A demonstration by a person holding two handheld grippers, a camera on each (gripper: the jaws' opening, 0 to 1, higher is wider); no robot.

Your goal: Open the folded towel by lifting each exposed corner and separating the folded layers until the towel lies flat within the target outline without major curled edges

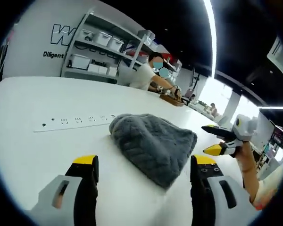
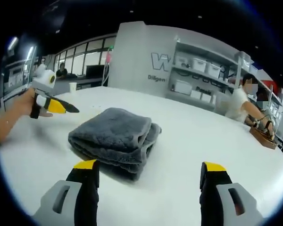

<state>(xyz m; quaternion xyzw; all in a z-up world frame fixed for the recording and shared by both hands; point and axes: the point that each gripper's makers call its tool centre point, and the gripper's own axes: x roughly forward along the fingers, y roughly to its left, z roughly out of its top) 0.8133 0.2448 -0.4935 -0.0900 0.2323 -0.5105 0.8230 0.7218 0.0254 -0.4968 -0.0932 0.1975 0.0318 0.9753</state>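
A grey fluffy towel lies folded in several layers on the white table. In the right gripper view the towel shows its stacked folded edges facing right. My left gripper is open just short of the towel, its yellow-tipped jaws wide apart and holding nothing. My right gripper is also open in front of the towel, with nothing between its jaws. In the left gripper view the right gripper hovers open beside the towel's right end, held by a hand. The left gripper appears left of the towel.
A white power strip lies on the table behind the towel. A person works at the table's far side near a brown wooden object. Shelves with white bins stand against the wall.
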